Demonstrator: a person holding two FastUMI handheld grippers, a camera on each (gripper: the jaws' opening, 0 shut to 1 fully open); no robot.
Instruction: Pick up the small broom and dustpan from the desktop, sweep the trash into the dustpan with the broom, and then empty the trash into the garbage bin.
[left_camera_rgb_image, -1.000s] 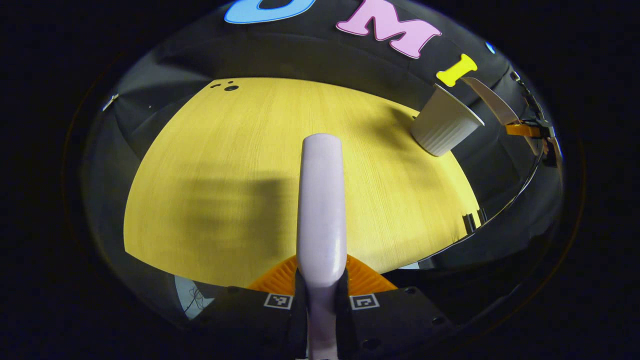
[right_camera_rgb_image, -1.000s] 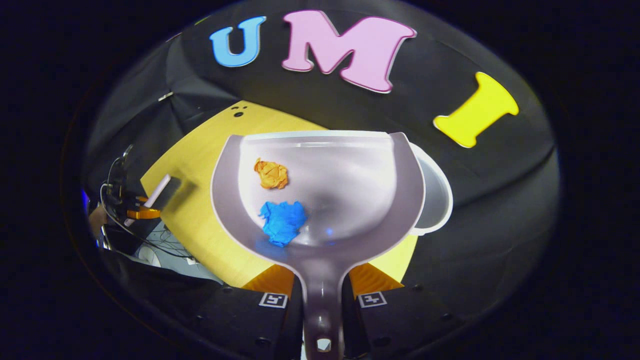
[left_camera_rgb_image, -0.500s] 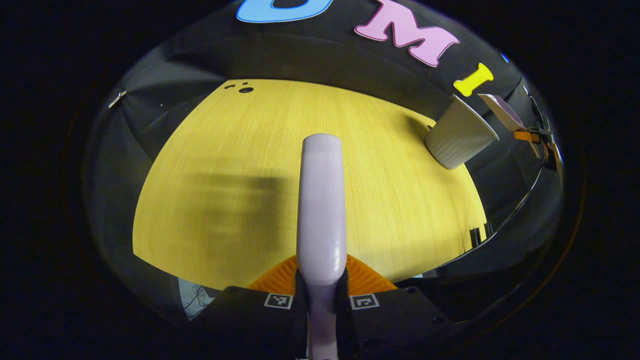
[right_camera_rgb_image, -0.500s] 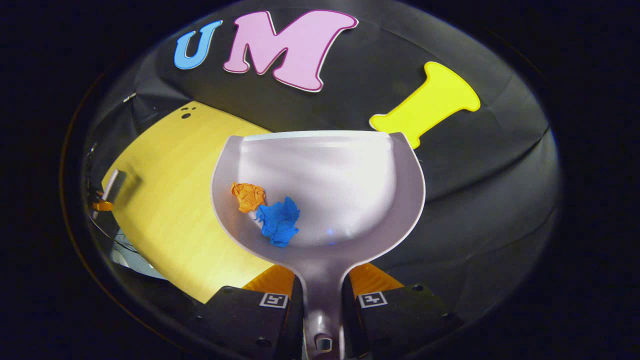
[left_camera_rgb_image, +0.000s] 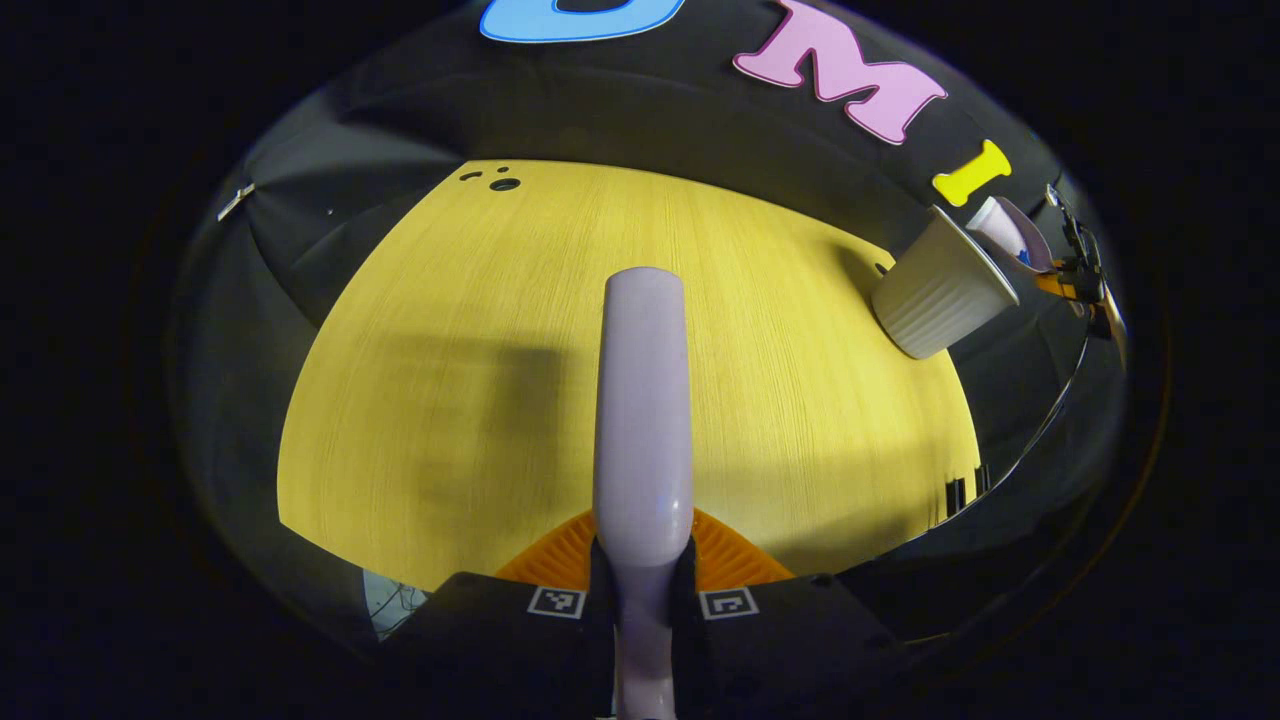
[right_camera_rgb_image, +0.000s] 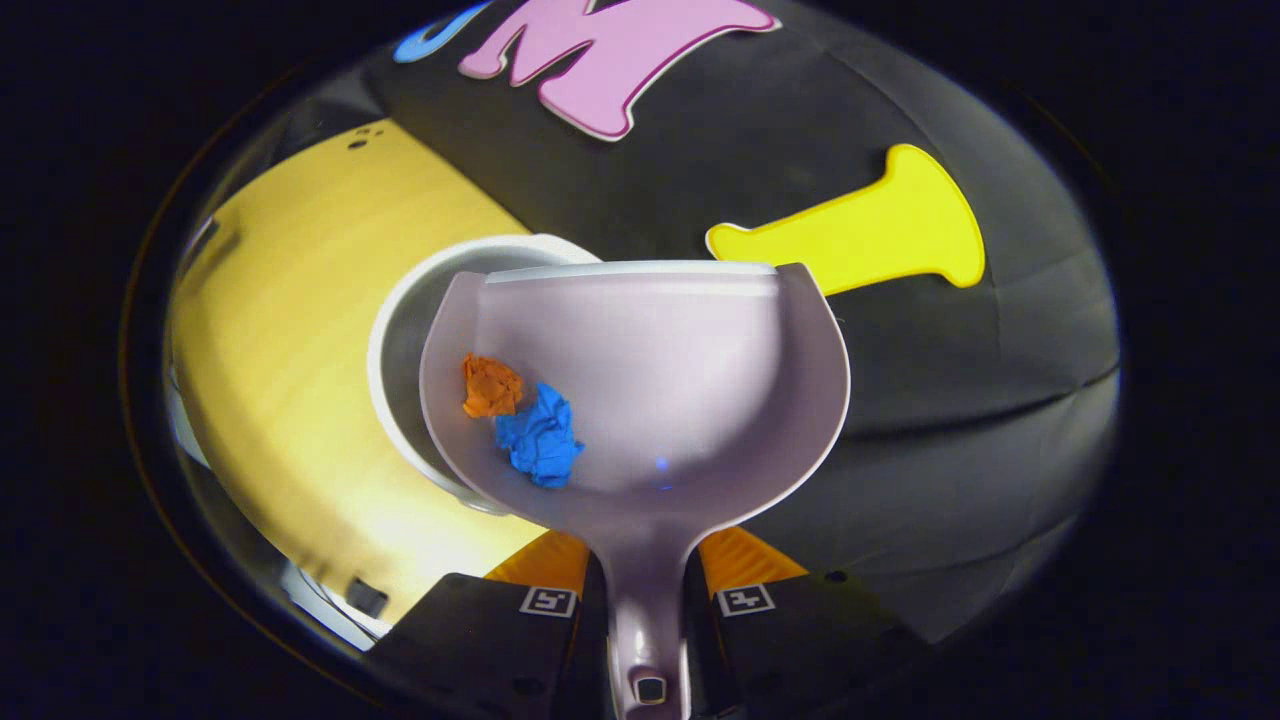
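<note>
1. Two grippers are in use, each clamped on a tool. Items below run left to right.

2. Left gripper (left_camera_rgb_image: 642, 590): both fingers press on the pale handle of the broom (left_camera_rgb_image: 643, 400), which stands up the middle of the left gripper view and hides its own bristles. It is held above the yellow desktop (left_camera_rgb_image: 480, 340), which carries a broad shadow on its left half.

3. Three small dark holes (left_camera_rgb_image: 495, 181) sit at the far left corner of the desktop.

4. Garbage bin (left_camera_rgb_image: 938, 297): a white ribbed bin standing at the far right edge of the desktop, well apart from the broom.

5. Right gripper (right_camera_rgb_image: 645, 590): both fingers press on the handle of the dustpan (right_camera_rgb_image: 660, 350). From the right gripper view the pan is held over the garbage bin (right_camera_rgb_image: 400, 350), whose white rim shows behind the pan's left and far edge. From the left gripper view the dustpan (left_camera_rgb_image: 1005, 232) appears just beyond the bin's rim, on its right.

6. Trash inside the pan: one orange paper ball (right_camera_rgb_image: 490, 386) and one blue paper ball (right_camera_rgb_image: 540, 438), touching each other, lying against the pan's left wall near the handle end.

7. Whether the pan touches the bin rim cannot be told.
</note>
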